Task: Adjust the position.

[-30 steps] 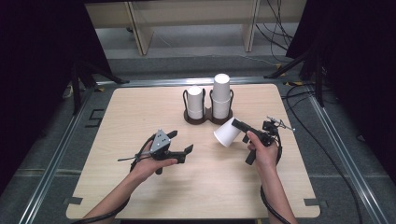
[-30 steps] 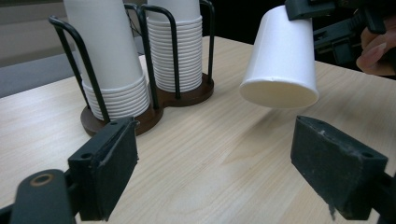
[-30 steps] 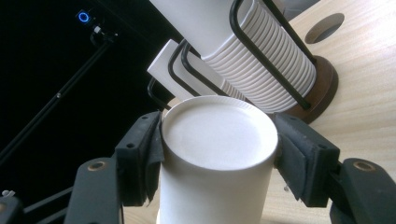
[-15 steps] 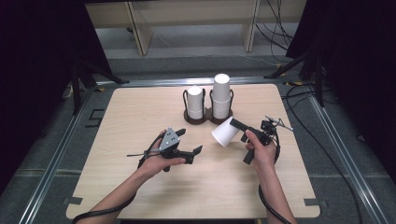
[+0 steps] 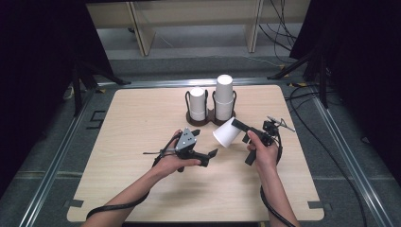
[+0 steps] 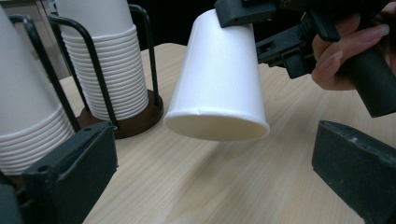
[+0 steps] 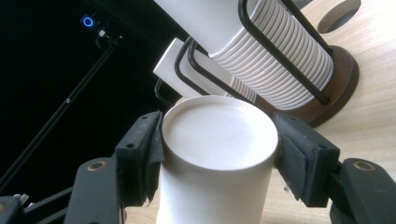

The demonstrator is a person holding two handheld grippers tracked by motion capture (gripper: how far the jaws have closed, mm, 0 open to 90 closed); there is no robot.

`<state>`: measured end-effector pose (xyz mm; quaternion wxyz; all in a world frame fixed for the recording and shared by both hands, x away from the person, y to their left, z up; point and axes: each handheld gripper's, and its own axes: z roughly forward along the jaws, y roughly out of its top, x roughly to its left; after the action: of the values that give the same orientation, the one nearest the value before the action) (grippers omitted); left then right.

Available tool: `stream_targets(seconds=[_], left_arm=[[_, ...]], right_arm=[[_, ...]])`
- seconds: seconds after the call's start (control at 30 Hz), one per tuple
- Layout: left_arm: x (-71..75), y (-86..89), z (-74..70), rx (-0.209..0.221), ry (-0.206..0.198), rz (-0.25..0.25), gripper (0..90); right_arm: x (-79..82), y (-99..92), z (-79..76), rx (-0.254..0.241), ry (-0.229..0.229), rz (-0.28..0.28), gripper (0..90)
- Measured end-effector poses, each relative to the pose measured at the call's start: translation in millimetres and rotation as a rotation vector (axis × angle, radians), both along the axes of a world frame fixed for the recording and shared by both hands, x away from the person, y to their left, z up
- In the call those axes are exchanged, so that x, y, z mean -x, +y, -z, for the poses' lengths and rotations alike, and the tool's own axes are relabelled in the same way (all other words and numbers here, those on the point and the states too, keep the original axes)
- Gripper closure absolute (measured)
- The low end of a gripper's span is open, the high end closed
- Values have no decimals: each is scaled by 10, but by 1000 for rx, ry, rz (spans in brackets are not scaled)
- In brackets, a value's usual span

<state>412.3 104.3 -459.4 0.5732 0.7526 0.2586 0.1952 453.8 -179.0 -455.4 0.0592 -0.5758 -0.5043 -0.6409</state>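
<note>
Two stacks of white paper cups stood upside down in a dark wire cup holder (image 5: pixel 211 118) at about twelve o'clock on the tabletop (image 5: pixel 132 123): a shorter stack (image 5: pixel 197 103) at the left and a taller stack (image 5: pixel 224 97) at the right. Toward four o'clock of the holder, the right claw (image 7: pixel 218 150) clenched a single paper cup (image 5: pixel 225 133) near its closed bottom, tilted, its open mouth facing down-left, clear of the wood. Toward eight o'clock of that cup, the left claw (image 5: pixel 204 147) was spread wide and gripped nothing.
</note>
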Motion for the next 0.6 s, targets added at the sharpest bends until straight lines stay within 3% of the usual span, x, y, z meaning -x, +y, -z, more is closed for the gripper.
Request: stream_targets(seconds=[0.4,0.5,0.6], left_arm=[[-50,-123,17,6,-14,14,0],[-66,-148,29,5,-25,16,0],[-81,-160,38,11,-28,16,0]], right_arm=[[-9,2,18,-5,10,3,362],[-1,11,11,-38,28,-2,362],[-13,5,26,-20,12,2,362]])
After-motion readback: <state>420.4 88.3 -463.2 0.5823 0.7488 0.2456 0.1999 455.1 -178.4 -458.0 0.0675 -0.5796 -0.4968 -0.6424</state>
